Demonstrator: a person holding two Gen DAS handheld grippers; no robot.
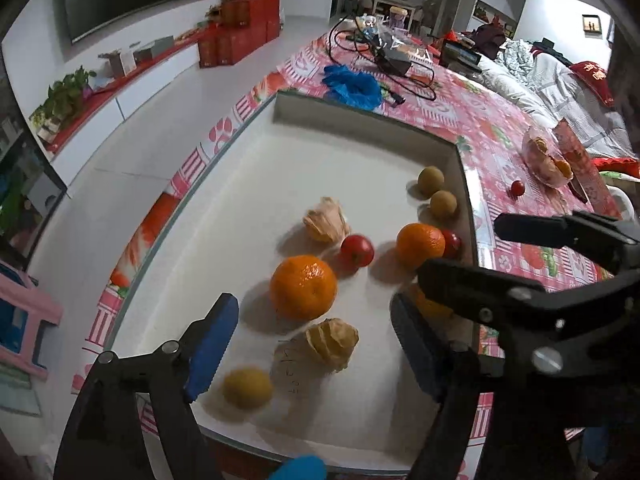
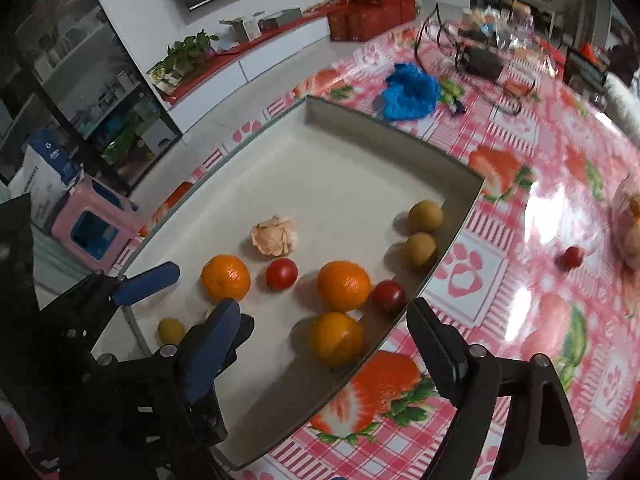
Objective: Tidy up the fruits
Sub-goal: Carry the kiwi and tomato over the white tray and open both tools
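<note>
A white tray (image 1: 320,152) on the pink tablecloth holds oranges, tomatoes, yellow-green fruits and papery husked fruits. My left gripper (image 1: 314,348) is open above the near end, with a husked fruit (image 1: 332,342) between its blue pads, a large orange (image 1: 303,286) just beyond and a small yellow fruit (image 1: 247,387) by the left pad. My right gripper (image 2: 324,336) is open near the tray's right rim (image 2: 452,240), an orange (image 2: 336,338) between its fingers, untouched. Another orange (image 2: 344,286) and a tomato (image 2: 388,296) lie just ahead. The two grippers hang side by side.
One tomato (image 2: 572,257) lies loose on the cloth right of the tray, near a clear bag of fruit (image 1: 546,158). Blue gloves (image 1: 352,84), cables and a black box sit beyond the tray. The table's left edge drops to the floor.
</note>
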